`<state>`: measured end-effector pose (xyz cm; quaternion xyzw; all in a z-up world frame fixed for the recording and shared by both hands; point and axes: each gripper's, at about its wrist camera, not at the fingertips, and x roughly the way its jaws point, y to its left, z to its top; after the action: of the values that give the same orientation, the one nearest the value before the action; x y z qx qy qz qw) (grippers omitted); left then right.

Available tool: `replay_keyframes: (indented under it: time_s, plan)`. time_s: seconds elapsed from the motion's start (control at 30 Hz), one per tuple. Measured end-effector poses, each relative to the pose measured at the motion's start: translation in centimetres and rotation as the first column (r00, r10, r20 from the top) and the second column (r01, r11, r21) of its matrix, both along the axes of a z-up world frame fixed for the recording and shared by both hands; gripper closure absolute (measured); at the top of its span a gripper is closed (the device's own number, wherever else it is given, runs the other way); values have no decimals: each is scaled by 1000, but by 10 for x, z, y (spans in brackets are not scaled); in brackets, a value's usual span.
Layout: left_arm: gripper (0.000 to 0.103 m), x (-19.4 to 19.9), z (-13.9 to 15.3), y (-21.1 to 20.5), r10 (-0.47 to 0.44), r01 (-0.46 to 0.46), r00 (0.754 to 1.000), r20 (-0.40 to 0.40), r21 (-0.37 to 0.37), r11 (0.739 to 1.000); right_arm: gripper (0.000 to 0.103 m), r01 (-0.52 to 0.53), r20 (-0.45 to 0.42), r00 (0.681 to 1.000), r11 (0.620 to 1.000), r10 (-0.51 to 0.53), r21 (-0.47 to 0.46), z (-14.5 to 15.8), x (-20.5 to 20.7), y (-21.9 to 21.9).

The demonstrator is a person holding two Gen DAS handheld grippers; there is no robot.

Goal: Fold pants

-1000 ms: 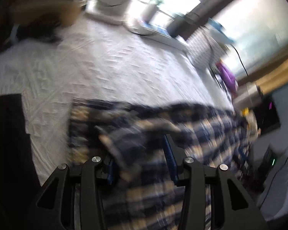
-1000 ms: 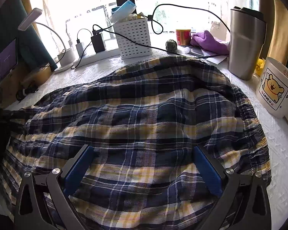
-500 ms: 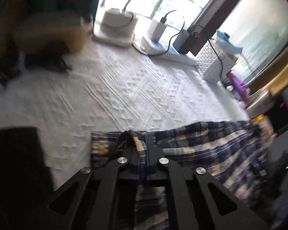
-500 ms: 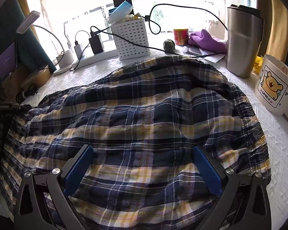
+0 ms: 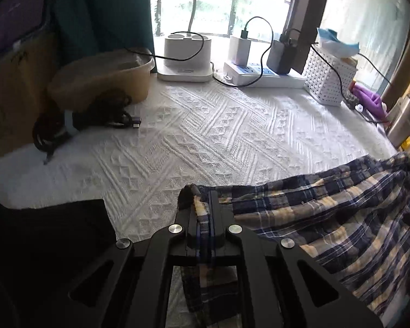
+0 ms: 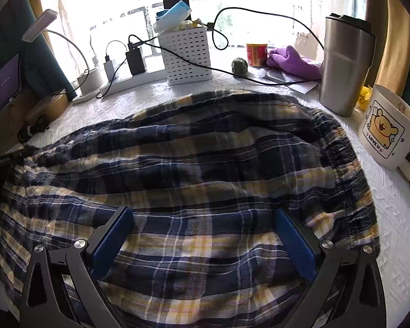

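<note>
Presently: left gripper point(image 5: 202, 199) clamped on plaid pants point(image 6: 194, 169) hem; right gripper point(image 6: 202, 232) wide apart above pants, mid-table.

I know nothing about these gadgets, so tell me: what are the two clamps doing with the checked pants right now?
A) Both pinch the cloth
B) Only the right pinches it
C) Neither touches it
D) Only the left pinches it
D: the left gripper is shut on an edge of the plaid pants, while the right gripper stands wide open over them.
</note>
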<state>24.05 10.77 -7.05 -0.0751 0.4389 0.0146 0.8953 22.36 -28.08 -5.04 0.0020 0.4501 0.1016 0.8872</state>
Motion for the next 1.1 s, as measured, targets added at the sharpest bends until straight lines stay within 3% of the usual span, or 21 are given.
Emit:
replay_keyframes:
  time_s: [0.1,0.13,0.17,0.3,0.47,0.6,0.63,0.67,0.77,1.1]
  plan:
    - [77,-9,10,7,5,-5,1000,16,-37,999,0,18,9,1000,1000,-17,-6,5,-3,-6]
    - [61,-15,15,8,16,-15,1000,24,-37,999,0,25,13,1000,1000,-25,-4,7,-3,-9]
    - [54,-23,22,11,28,-27,999,39,-39,999,0,33,15,999,999,-33,-1,8,-4,-11]
    - [53,-51,28,9,4,-2,1000,18,-68,998,0,47,34,998,999,-47,2,15,-3,-14]
    - [53,-77,12,-3,-37,30,998,-60,-100,994,0,36,40,999,999,-36,0,17,-1,-5]
    - [53,-94,3,-13,-57,51,996,-63,-100,994,0,20,44,999,1000,-20,-2,18,-5,3]
    - [56,-96,1,-15,-61,55,996,-65,-90,994,0,18,44,999,1000,-18,-3,19,-7,4]
    - [76,-99,-1,-18,-60,56,996,-58,-74,996,0,17,44,999,1000,-17,-6,19,-8,5]
    - [102,-101,-5,-24,-63,62,996,-61,-21,998,0,19,44,999,1000,-18,-11,20,-12,3]
    - [103,-114,-6,-9,1,4,998,-61,79,997,0,50,47,998,998,-49,-23,23,-25,-12]
